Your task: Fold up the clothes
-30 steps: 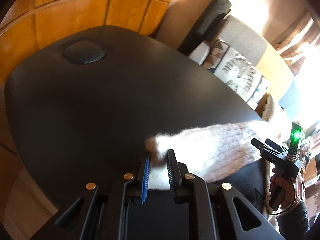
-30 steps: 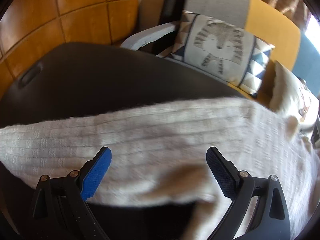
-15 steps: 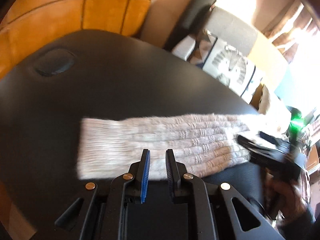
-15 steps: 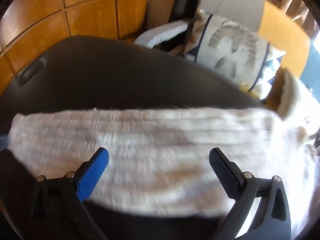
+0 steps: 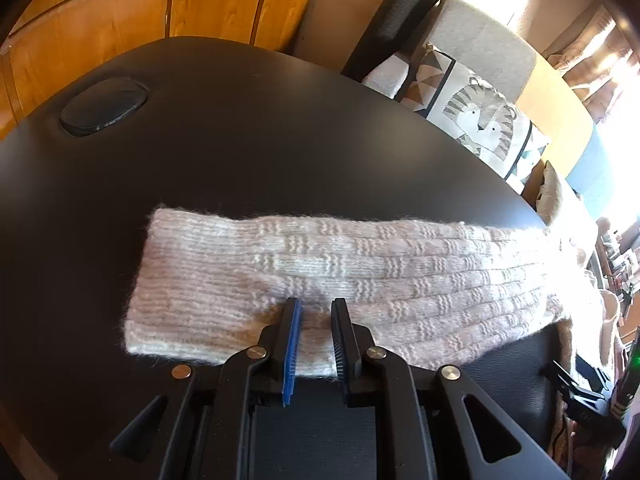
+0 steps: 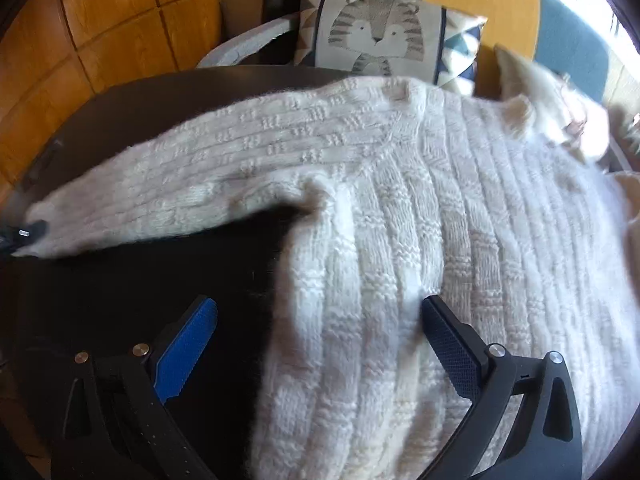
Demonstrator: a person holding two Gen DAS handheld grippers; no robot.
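Two grippers in play, one garment. Left to right:

Far left bg: orange-brown wood wall panels (image 5: 100, 36). Below them the black matte table w/ rounded edge (image 5: 260, 128), oval black recessed cap (image 5: 103, 109) near its far-left corner.

Task item: cream chunky-knit wool sweater (image 6: 460, 240) lies flat on the table. Its long ribbed sleeve (image 5: 340, 272) stretches out leftward across the tabletop, cuff end at left, well short of the oval cap. Body of the sweater sits to the right, covers the table's right part and runs past the near edge in the right wrist view.

Left gripper (image 5: 316, 312): black frame, one blue pad, one black pad. Fingers clenched on the near edge of the sleeve, not far from the cuff; a bit of knit sits pinched between the pads, narrow gap only. Tips right at table level.

Right gripper (image 6: 316, 320): jaws spread fully wide, gripping nothing. Blue-pad finger (image 6: 188, 344) over bare table just left of the sweater's side edge; black-pad finger (image 6: 452, 344) over the knit body. Sweater edge lies between them, pads not pressing on it. Can't tell if the tips touch the fabric.

Right bg: grey cushion w/ tiger print (image 6: 376, 32) on a grey/mustard/blue upholstered chair (image 6: 504, 4) behind the table. Right wrist view slightly motion-blurred at its right side.
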